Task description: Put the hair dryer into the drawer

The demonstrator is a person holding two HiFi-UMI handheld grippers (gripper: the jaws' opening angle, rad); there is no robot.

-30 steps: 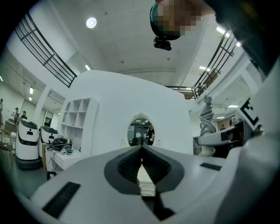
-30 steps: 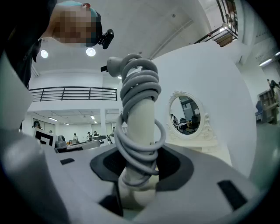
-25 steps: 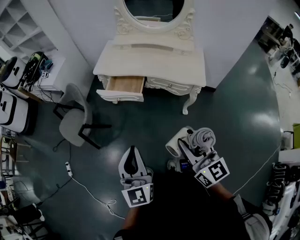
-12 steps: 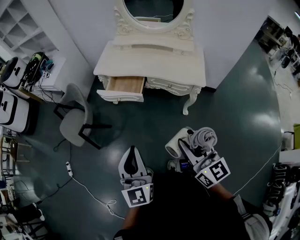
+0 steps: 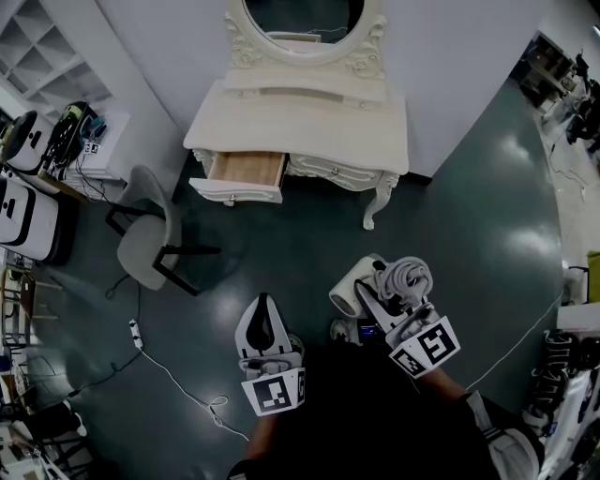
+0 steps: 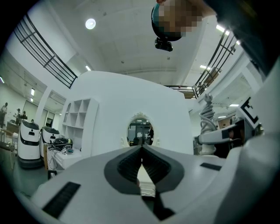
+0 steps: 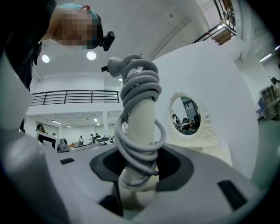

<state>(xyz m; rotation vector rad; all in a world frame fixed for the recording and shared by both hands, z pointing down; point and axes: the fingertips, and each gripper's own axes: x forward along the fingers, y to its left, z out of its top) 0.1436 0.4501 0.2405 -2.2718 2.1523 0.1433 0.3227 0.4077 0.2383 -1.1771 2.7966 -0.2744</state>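
Note:
My right gripper (image 5: 375, 287) (image 7: 139, 168) is shut on the white hair dryer (image 5: 361, 283) (image 7: 141, 127), gripping its handle, which has the grey cord (image 5: 405, 277) (image 7: 139, 89) coiled round it. The dryer's barrel points left in the head view. My left gripper (image 5: 262, 319) (image 6: 141, 151) is shut with nothing between its jaws. Both hang above the dark floor, well short of the white dressing table (image 5: 309, 117) (image 7: 214, 146). Its left drawer (image 5: 244, 172) stands pulled out, its wooden inside showing bare.
A grey chair (image 5: 145, 234) stands left of the dressing table. A white cable and plug strip (image 5: 138, 334) lie on the floor at my left. White robots (image 5: 23, 211) and shelving (image 5: 42, 47) line the far left. An oval mirror (image 5: 302, 19) tops the table.

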